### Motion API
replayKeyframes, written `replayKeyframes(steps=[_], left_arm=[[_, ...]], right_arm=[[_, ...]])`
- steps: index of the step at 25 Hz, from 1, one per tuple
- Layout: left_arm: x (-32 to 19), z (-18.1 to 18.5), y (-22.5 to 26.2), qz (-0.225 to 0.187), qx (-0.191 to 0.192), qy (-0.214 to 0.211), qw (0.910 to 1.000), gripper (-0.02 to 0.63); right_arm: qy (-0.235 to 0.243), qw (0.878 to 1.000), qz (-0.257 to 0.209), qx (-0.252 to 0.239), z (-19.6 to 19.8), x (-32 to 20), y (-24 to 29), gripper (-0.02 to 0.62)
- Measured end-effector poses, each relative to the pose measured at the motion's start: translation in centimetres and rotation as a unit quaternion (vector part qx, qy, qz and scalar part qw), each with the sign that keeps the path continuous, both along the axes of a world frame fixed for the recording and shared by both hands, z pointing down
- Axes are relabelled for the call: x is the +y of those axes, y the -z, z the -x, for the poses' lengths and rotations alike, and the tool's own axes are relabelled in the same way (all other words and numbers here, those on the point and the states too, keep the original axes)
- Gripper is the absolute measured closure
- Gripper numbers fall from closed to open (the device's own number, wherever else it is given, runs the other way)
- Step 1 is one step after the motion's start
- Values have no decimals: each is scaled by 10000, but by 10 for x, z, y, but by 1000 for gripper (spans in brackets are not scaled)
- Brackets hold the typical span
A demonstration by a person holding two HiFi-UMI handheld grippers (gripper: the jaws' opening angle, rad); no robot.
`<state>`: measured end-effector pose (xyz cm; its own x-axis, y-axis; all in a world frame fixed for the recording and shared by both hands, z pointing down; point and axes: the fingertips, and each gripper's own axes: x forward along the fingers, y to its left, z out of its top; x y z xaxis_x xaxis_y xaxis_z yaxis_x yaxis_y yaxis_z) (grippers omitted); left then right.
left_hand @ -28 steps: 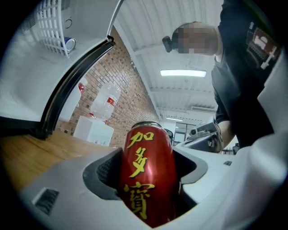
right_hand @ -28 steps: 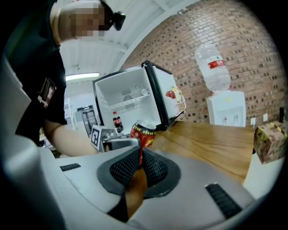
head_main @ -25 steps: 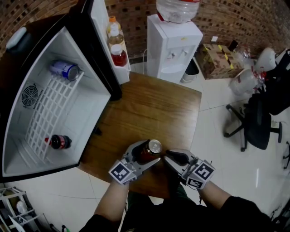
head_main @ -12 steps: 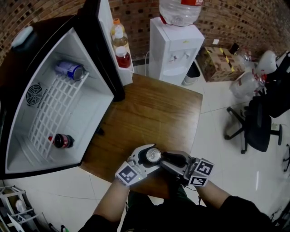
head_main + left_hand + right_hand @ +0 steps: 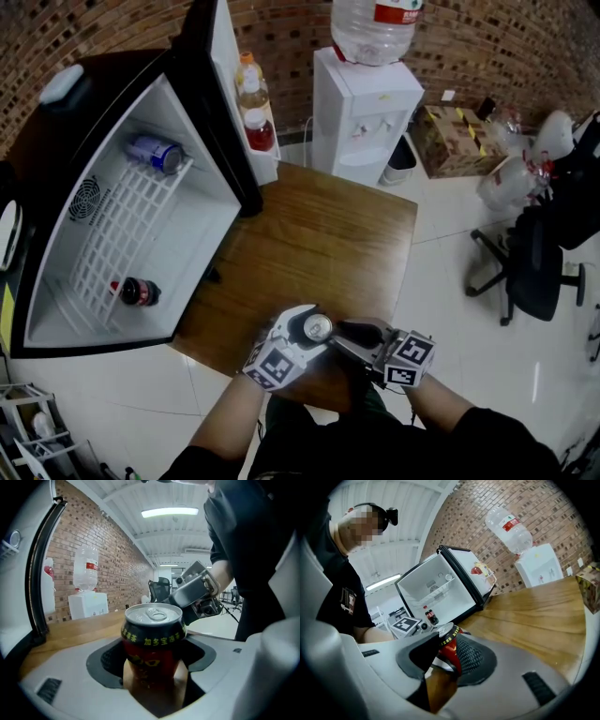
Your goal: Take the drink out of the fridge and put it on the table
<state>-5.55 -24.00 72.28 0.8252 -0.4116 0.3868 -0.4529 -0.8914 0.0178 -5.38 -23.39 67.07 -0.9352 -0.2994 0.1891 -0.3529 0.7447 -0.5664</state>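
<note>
The red drink can point(image 5: 152, 644) is upright at the near edge of the wooden tabletop point(image 5: 319, 225), its silver top facing up. The left claw point(image 5: 306, 330) is clamped on it, one dark pad on each side of the body. The jaws hide the can's base, so I cannot tell whether it rests on the wood.

The right claw point(image 5: 349, 331) comes at the can from the right. Its jaws stand a little apart and have just been closing. The can shows at their tips, partly behind one pad, and whether they touch it I cannot tell. The two claws crowd the same spot, tip to tip around the can.

The rest of the tabletop ahead is bare wood. To the left the fridge point(image 5: 192, 239) stands open, its door point(image 5: 208, 94) swung out along the tabletop's far left corner, with bottles point(image 5: 255, 112) in the door shelf. Inside lie a blue can point(image 5: 157, 153) on the wire rack and a cola bottle point(image 5: 138, 292) lower down. Beyond the tabletop stands a water dispenser point(image 5: 366, 108), with a cardboard box point(image 5: 455, 127) and an office chair point(image 5: 530, 267) to the right.
</note>
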Motion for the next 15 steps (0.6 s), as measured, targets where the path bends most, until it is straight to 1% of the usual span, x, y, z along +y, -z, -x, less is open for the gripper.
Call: replayKeyframes(steps=[5, 8, 10, 11, 12, 15], left_arm=[[-3, -3, -3, 177, 37, 121, 9998, 272], [-6, -7, -5, 265, 45, 296, 9992, 265], [-10, -9, -6, 363, 100, 540, 9978, 254], [-12, -7, -6, 443, 155, 716, 9963, 230], [-13, -4, -4, 528, 205, 908, 9943, 185], [-4, 12, 9, 704, 212, 1461, 9865, 170]], right_arm=[[28, 9999, -141, 76, -8, 0, 9, 466], [-26, 9997, -185, 127, -28, 0, 18, 466], [-49, 9996, -207, 182, -47, 2, 24, 465], [-41, 9995, -225, 218, -56, 5, 27, 465], [-25, 9994, -245, 254, -67, 8, 31, 465], [4, 9991, -277, 320, -100, 21, 44, 459]])
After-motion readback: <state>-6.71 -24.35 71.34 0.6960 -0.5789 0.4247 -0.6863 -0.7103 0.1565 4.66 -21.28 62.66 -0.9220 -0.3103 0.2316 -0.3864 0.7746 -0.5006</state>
